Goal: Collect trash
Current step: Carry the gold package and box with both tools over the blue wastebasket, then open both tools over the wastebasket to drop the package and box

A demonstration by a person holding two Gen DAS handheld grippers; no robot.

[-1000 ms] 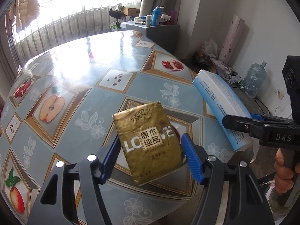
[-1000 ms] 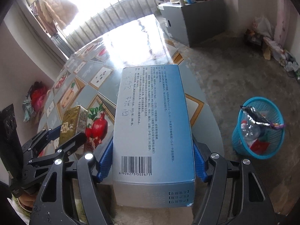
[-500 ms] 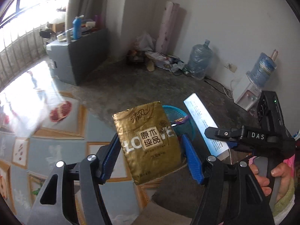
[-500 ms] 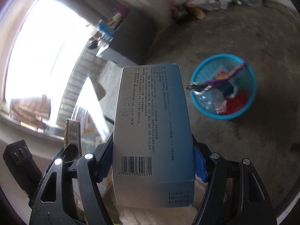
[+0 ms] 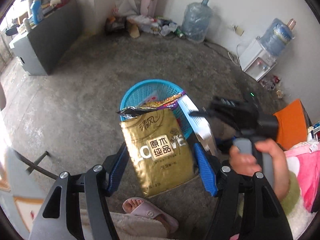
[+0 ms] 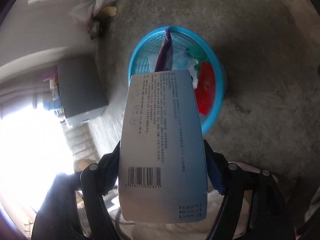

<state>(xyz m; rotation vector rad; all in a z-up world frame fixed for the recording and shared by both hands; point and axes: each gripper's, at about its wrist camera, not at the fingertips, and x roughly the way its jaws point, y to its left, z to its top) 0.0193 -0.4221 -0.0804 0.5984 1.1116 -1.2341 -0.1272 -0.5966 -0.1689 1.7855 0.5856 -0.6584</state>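
Grippers carrying two pieces of trash above a round blue plastic mesh basket (image 5: 140, 96) on a grey concrete floor (image 5: 80, 100).

Left gripper (image 5: 162, 166): a gold foil tissue pack (image 5: 160, 150) is pinched between the blue ribbed pads and is held over the near rim of the basket. Right gripper (image 6: 163, 172): its jaws have just been opening, with a long grey-blue cardboard box (image 6: 162, 140) between them; the right pad is seen apart from the box edge, the left pad is hidden behind it. The far end of the box is seen over the basket, which already holds wrappers. A slippered foot (image 5: 148, 212) is seen at the near edge.
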